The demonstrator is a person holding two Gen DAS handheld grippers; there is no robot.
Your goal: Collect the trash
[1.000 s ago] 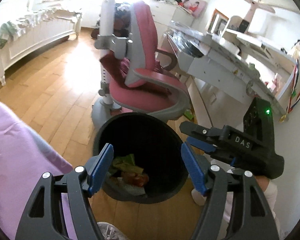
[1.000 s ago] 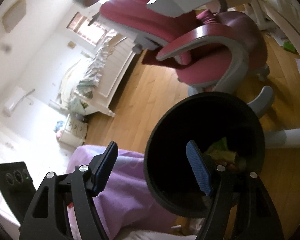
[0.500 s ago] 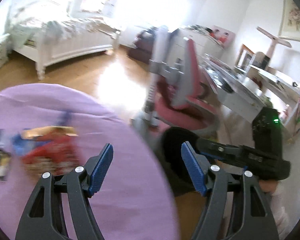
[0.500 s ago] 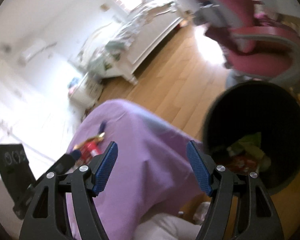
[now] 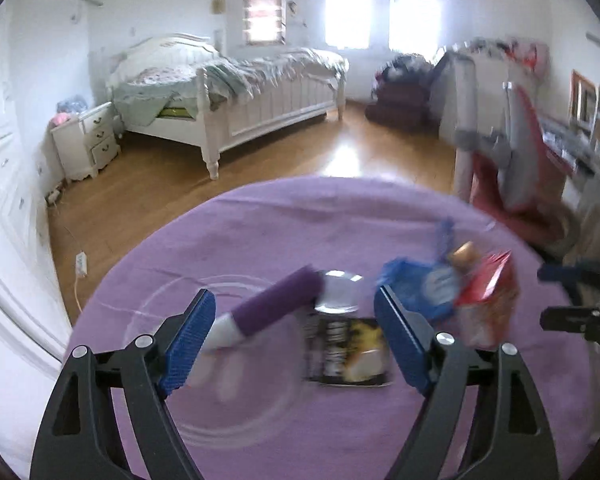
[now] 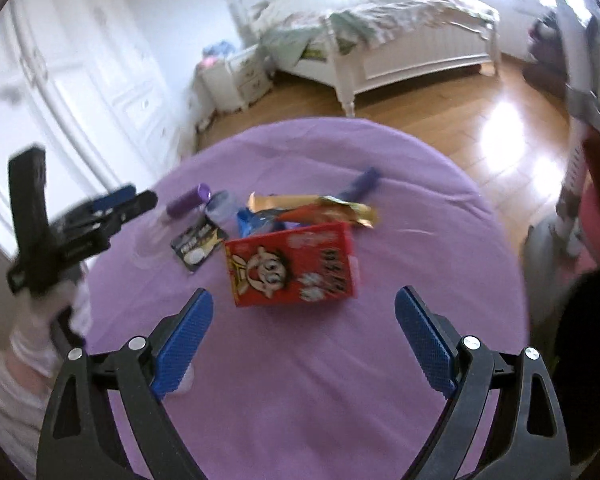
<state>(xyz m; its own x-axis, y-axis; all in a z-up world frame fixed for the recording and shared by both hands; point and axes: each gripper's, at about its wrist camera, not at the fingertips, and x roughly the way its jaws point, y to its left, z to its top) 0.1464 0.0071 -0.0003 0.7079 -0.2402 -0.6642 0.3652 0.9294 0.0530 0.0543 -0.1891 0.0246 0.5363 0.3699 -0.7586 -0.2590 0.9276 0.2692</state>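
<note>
On the purple-covered desk [image 6: 340, 380] the trash lies in a loose cluster, read here from left to right in the right wrist view: a purple tube [image 6: 188, 201] lies flat with its long axis running up toward the right, its capped end farthest from the camera; just beside it sits a small black sachet [image 6: 198, 249], tilted on a diagonal; then a blue wrapper [image 6: 256, 219], a gold wrapper [image 6: 324, 204] stretched crosswise, and a red box [image 6: 292, 266] lying flat, long axis across the desk, printed face up (a cartoon face shows on it). Beyond the round desk are a wooden floor [image 5: 148, 196], a white bed [image 5: 236, 92], a nightstand [image 5: 86, 140] and bright windows [image 5: 346, 10]. The left gripper [image 5: 295, 340] hovers over the tube and sachet, jaws spread and opening, pinching nothing. The right gripper [image 6: 303, 342] hangs above the desk near the red box, jaws wide and opening, likewise touching nothing.
</note>
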